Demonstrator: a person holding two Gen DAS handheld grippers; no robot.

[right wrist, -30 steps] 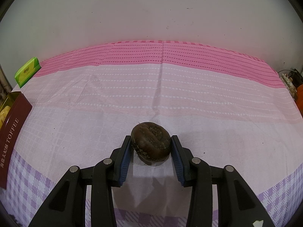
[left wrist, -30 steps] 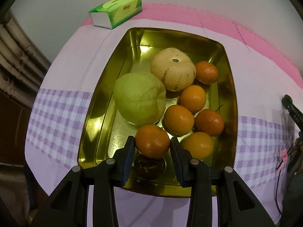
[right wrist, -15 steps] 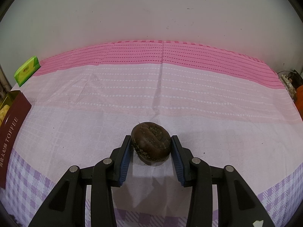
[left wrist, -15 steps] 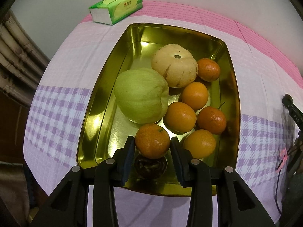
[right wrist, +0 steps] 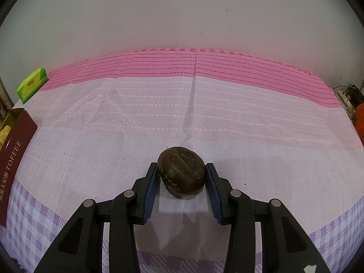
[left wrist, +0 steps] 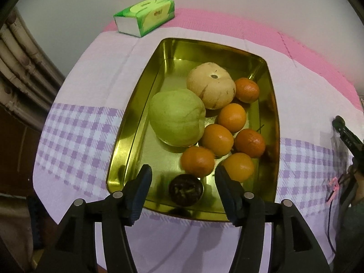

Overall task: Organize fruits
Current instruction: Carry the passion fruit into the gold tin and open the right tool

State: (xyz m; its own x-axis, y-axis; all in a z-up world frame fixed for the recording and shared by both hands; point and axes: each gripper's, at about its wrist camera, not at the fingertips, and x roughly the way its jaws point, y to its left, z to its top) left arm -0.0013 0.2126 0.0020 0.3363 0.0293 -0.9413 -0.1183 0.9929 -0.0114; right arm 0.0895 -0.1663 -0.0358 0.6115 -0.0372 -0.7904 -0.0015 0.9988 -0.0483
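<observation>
The left hand-held gripper, jaws just opened, stands empty over the tangerine released into the gold tin; it should lift straight clear. The right hand-held gripper clamps a brown fruit well right of the tin.

Indoor light falls from above and is fairly dim and warm. The gold tin throws bright glare along its left inner wall and floor. Soft shadows lie on the tablecloth beneath the fingers. Fisheye bending curves the edges, corners go black, and the left view's rim is slightly blurred.
</observation>
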